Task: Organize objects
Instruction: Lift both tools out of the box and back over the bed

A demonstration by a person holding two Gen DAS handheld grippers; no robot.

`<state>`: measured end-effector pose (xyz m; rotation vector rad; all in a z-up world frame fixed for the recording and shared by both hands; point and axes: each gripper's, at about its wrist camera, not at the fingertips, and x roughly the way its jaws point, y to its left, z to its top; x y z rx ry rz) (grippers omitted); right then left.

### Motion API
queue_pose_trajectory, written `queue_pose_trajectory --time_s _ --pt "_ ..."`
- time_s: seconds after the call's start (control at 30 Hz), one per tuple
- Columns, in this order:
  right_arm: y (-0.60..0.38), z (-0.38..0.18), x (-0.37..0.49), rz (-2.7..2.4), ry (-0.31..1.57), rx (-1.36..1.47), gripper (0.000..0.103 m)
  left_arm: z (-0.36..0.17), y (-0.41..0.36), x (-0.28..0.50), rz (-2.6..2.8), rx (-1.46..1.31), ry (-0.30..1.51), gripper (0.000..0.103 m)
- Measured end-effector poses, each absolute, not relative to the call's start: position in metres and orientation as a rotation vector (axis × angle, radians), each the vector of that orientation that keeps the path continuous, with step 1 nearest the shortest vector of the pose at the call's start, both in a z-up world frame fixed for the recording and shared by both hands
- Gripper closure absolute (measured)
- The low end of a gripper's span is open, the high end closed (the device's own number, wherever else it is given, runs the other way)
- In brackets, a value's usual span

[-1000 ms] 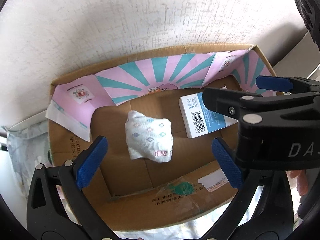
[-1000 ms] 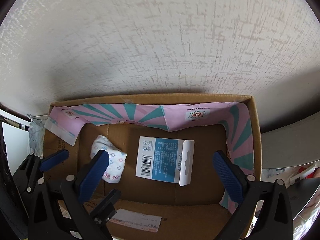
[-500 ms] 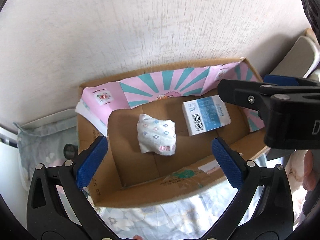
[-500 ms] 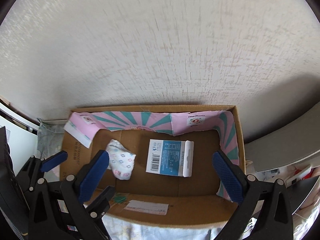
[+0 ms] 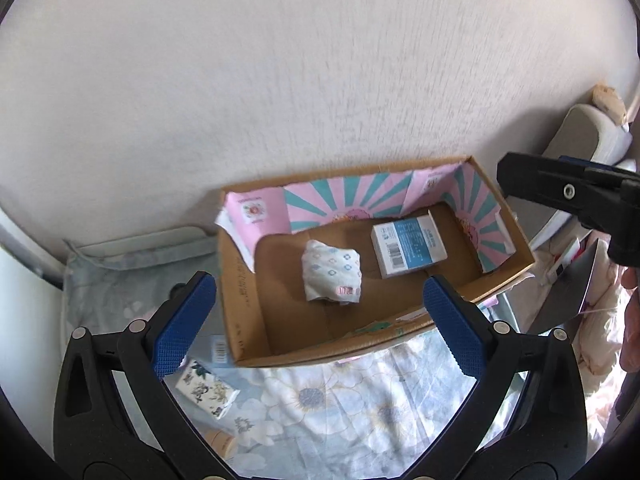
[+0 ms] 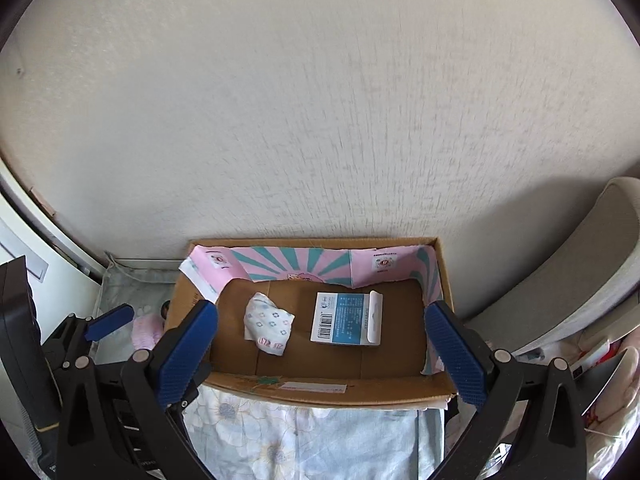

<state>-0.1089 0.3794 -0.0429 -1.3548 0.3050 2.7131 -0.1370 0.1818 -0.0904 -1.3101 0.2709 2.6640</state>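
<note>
An open cardboard box (image 5: 248, 304) (image 6: 320, 390) lined with pink and teal paper stands against the wall on a floral sheet. Inside lie a folded white patterned cloth bundle (image 5: 331, 271) (image 6: 269, 323) and a white and blue carton (image 5: 408, 246) (image 6: 346, 319). My left gripper (image 5: 320, 324) is open and empty, held above and in front of the box. My right gripper (image 6: 322, 354) is open and empty, also above the box's front edge; it shows at the right of the left wrist view (image 5: 572, 196).
A small floral packet (image 5: 206, 388) and a barcoded item (image 5: 219, 351) lie on the floral sheet (image 5: 360, 404) left of the box. A tan round lid (image 5: 222, 442) sits nearer. A grey padded headboard (image 6: 580, 280) stands right. A pink item (image 6: 145, 330) lies left of the box.
Both grippers have pulled back and up from the box, so it looks smaller and the sheet in front has come into view. The cloth bundle and carton have not moved.
</note>
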Motion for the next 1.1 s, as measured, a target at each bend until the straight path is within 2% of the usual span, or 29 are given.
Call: queue_pose_trajectory --time_s 0.27,0.67,0.7,1.1 --pt "0.36 -0.03 -0.082 2.705 0.201 -1.261 0.0 -0.07 0.17 -0.105 2.726 -1.223 0.245 0.0" --pt "0.346 -0.022 -0.028 2.761 0.229 -1.103 0.0 -0.048 0.145 -0.061 2.776 -1.129 0.171 0.0" --pt "0.345 -0.023 -0.023 2.758 0.232 -1.092 0.0 -0.048 0.146 -0.057 2.709 -1.123 0.06 0.0" --pt "0.329 -0.031 0.02 2.752 0.244 -1.006 0.0 -0.062 0.131 -0.018 2.685 -1.114 0.048 0.0"
